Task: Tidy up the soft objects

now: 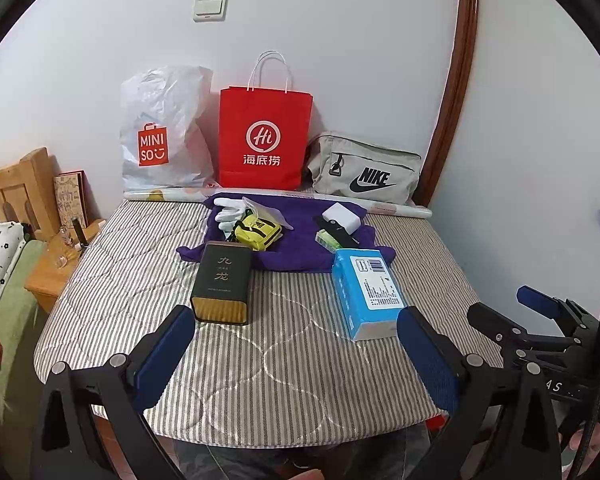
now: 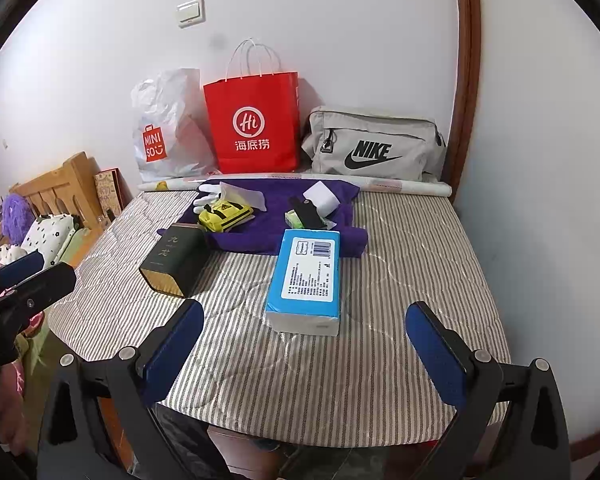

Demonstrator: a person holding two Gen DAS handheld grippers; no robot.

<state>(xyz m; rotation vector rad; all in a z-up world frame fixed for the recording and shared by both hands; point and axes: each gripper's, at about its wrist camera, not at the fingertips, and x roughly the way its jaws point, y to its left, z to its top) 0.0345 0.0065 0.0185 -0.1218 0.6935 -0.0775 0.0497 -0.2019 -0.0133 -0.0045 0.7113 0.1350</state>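
- Looking along the left gripper [image 1: 296, 332], its blue-padded fingers [image 1: 164, 356] are spread wide and grasp nothing, hovering over the near edge of a striped quilted mat [image 1: 300, 380]; bare mat lies between them, and its left edge drops to a wooden nightstand [image 1: 48, 276].
- Just ahead of the tips lie a dark green box [image 1: 220, 280], rectangular with a gold end, and a blue tissue pack [image 1: 366, 292], its near corner close to the right pad.
- Farther back, a purple cloth [image 1: 300, 236] lies rumpled and flat; on it rest a white glove [image 1: 230, 210], a yellow pouch [image 1: 258, 232] and a white block [image 1: 342, 218].
- Against the wall stand a crinkled plastic bag [image 1: 164, 132], a red paper bag [image 1: 264, 136] and a grey Nike bag [image 1: 364, 170].
- From the right wrist view, the right gripper [image 2: 304, 328] is likewise spread and empty above the mat's [image 2: 300, 392] near edge, the tissue pack [image 2: 306, 276] just ahead between the pads.
- The cloth [image 2: 268, 224] lies behind it, with open mat to the right up to the wall.
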